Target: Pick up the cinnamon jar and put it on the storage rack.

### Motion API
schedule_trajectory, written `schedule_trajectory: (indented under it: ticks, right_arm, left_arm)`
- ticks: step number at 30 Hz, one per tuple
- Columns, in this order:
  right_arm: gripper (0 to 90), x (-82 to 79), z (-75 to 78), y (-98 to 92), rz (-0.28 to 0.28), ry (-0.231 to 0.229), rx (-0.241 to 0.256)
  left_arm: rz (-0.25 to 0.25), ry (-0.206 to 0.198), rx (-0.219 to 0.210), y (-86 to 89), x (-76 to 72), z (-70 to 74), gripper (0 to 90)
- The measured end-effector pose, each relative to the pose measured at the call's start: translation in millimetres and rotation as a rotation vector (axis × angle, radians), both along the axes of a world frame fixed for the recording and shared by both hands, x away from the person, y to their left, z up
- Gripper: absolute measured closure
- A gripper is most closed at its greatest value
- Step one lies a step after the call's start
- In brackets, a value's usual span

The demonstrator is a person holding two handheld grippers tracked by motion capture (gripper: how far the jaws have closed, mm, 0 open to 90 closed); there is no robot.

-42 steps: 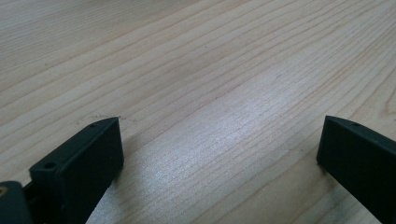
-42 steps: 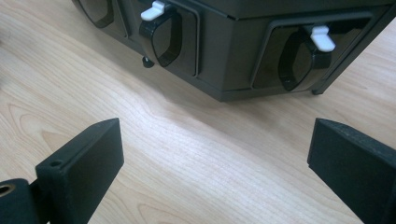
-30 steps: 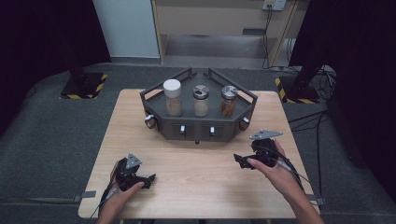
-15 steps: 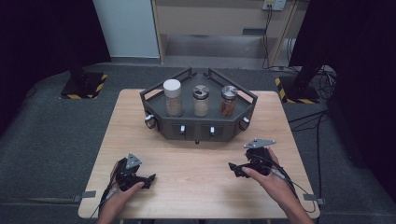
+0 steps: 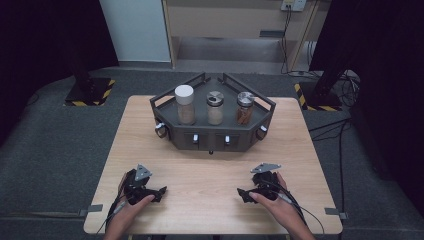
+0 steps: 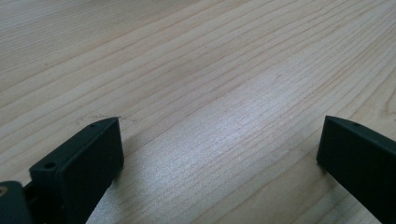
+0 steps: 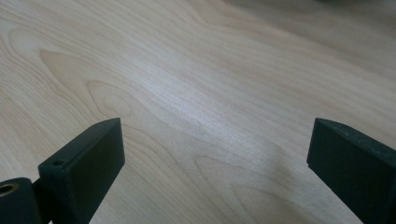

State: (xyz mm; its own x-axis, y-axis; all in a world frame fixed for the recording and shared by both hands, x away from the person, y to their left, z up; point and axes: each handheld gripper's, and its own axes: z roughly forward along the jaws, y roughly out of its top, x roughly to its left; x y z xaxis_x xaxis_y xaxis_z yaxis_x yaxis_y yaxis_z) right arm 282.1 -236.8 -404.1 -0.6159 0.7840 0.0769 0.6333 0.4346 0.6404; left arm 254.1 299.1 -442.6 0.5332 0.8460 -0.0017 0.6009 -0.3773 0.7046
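Two tongs, left (image 5: 159,192) and right (image 5: 241,194), rest low on our wooden table (image 5: 210,175), jaws wide apart, gripping nothing. The dark rack (image 5: 212,135) behind holds three filled jars (image 5: 215,108).

Right gripper (image 5: 246,194) has come down and back toward the table's (image 5: 210,175) near edge, now resting low on the wood.

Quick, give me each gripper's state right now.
Left gripper: open, holding nothing, low over the table.
Right gripper: open, holding nothing.
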Motion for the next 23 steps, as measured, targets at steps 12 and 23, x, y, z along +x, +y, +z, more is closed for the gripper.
schedule_trajectory:
  ticks: [12, 23]
  right_arm:
    - [2.3, -22.9, -31.2, 6.3, -0.010, -0.087, -0.020]
    - [1.0, -31.3, -39.7, 3.5, -0.021, -0.124, 0.005]
  left_arm:
    - [0.000, 0.000, 0.000, 0.0, 0.0, 0.0, 0.0]
    - [0.000, 0.000, 0.000, 0.1, 0.2, 0.1, 0.0]
